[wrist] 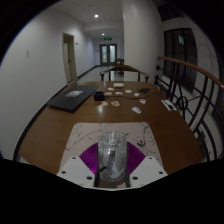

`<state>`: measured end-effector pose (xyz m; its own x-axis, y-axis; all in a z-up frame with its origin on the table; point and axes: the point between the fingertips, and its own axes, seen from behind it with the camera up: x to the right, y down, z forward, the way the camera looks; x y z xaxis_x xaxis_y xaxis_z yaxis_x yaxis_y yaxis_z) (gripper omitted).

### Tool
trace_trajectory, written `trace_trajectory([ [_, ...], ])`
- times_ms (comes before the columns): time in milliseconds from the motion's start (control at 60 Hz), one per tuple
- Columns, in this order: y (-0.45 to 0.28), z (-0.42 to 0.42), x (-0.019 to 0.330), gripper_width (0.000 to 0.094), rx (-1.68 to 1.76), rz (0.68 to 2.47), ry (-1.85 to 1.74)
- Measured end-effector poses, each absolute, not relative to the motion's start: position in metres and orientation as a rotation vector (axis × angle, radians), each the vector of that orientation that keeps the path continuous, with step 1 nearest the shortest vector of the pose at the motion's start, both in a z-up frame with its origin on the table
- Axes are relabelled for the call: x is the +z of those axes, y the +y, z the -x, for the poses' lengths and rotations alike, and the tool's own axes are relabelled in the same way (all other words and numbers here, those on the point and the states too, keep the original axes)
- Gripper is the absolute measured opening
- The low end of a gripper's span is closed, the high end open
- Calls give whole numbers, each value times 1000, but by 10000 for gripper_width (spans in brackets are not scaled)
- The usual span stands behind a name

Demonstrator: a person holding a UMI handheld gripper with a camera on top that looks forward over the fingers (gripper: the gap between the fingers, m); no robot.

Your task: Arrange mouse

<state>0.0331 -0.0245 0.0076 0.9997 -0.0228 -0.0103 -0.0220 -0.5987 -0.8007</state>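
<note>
Wooden table point(60, 135), brown, long, running toward a lit corridor at 12 o'clock. White mat point(90, 135) on the near end of the table, just ahead of the gripper point(112, 172). Purple pad point(93, 156) visible low at 6 o'clock. Clear, glass-like object point(111, 152) standing upright between the fingers; whether both fingers press on it cannot be told. Mouse point(98, 96), small and dark, lying well beyond the fingers at 12 o'clock, just beside a dark flat laptop-like item point(71, 99) at its 9 o'clock. Light small items point(128, 88) farther along the table. Chairs point(178, 100) at 2 o'clock.
</note>
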Motion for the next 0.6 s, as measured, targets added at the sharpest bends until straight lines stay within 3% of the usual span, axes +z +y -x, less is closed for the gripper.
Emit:
trace_trajectory([
  [100, -26, -33, -15, 347, 30, 2258, 45],
  [250, -29, -30, -13, 515, 68, 2286, 2],
  [300, -34, -29, -13, 597, 100, 2302, -31],
  [383, -51, -32, 5, 876, 153, 2278, -41],
  [600, -121, -74, 44, 852, 243, 2208, -53],
])
